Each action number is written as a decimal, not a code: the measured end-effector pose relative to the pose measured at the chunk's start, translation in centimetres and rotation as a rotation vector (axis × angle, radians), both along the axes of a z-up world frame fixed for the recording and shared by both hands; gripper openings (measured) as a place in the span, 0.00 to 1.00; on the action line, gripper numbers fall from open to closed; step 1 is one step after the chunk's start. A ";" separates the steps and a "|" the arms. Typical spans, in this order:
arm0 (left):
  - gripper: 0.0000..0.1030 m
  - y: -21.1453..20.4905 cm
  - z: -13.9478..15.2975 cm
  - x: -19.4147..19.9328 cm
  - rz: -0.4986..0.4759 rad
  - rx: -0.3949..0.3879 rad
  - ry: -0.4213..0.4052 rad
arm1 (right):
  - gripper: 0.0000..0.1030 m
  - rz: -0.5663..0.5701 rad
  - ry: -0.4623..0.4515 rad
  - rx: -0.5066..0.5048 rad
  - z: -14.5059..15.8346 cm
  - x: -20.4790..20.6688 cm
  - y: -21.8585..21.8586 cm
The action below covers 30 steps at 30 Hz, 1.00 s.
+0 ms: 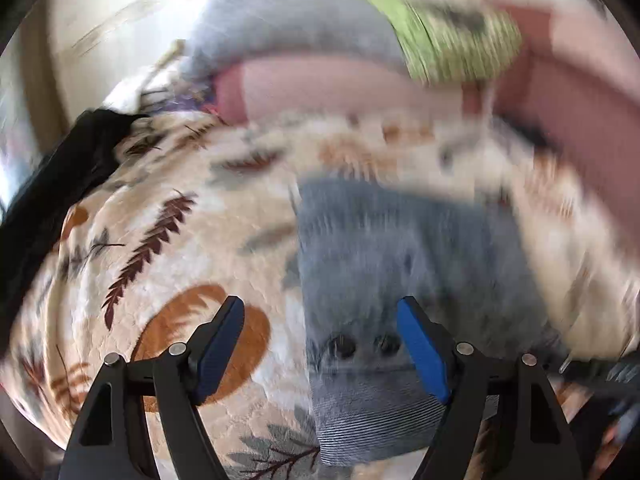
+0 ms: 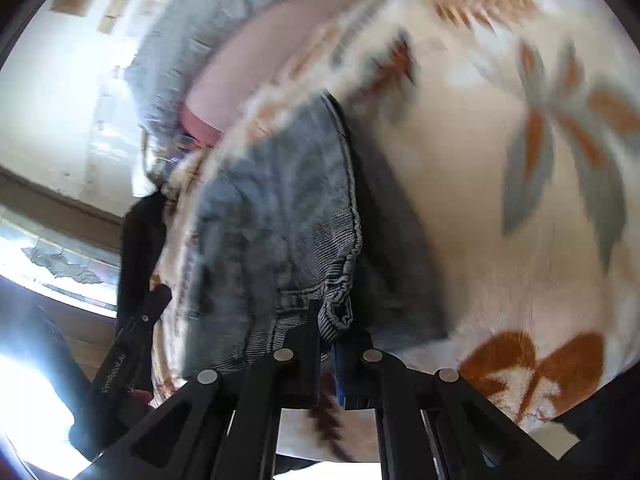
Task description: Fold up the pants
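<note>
Blue denim pants lie folded on a cream blanket printed with leaves. My left gripper hovers open over the pants' near left edge; its right finger is above the denim, its left above the blanket, and nothing is pinched. In the right wrist view the pants run away from me, and my right gripper is shut on the bunched waistband edge at their near right corner. The blanket spreads out to the right. Both views are motion-blurred.
A black garment lies at the blanket's left edge and shows again as a dark strip. Behind the pants sit a pink cushion, a grey cloth and a green patterned cloth.
</note>
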<state>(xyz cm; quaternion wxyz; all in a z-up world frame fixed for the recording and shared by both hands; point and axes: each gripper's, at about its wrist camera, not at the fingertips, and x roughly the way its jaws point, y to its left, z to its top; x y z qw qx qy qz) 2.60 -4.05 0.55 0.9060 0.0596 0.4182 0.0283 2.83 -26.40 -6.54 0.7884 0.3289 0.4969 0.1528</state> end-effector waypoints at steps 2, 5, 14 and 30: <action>0.77 -1.0 -1.7 0.1 -0.006 0.105 0.003 | 0.07 0.012 0.004 0.032 0.1 0.0 -0.4; 0.77 -0.9 -1.5 -0.1 0.010 0.091 -0.016 | 0.12 0.022 0.012 0.027 1.1 -0.3 -1.6; 0.77 -0.6 -1.7 -0.4 0.024 0.058 -0.031 | 0.17 0.058 -0.201 -0.047 9.4 -0.4 -0.6; 0.77 0.2 -1.9 -0.4 0.021 -0.012 -0.032 | 0.12 0.128 -0.044 -0.104 6.4 2.9 1.9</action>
